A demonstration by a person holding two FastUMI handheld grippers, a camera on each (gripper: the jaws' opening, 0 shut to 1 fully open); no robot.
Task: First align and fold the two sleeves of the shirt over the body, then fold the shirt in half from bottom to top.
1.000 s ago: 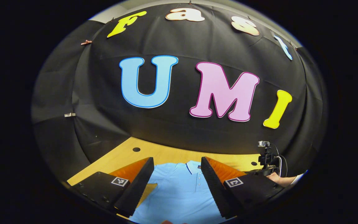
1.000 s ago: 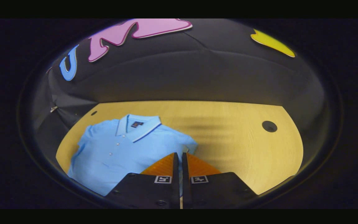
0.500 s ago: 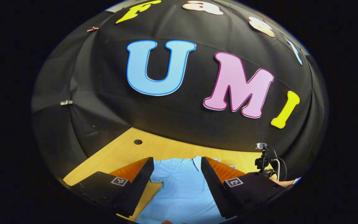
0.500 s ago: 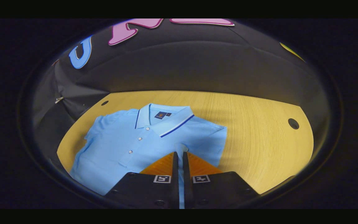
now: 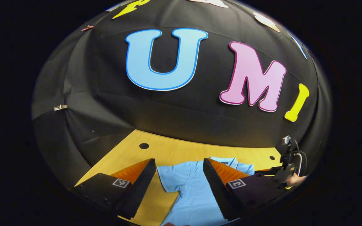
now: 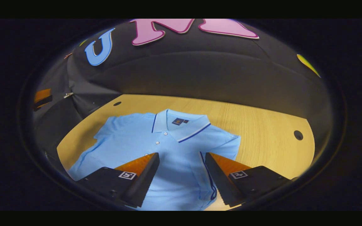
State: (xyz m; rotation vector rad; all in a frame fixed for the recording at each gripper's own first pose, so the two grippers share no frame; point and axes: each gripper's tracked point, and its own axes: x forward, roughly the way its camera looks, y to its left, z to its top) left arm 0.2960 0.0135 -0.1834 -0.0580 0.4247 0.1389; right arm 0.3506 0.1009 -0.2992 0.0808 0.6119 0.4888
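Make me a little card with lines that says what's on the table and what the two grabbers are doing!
shirt: light blue polo shirt, flat, collar toward the wall
right sleeve: folded over the body
left sleeve: spread out
table: wooden
right gripper: open above the shirt
left gripper: open above the left sleeve
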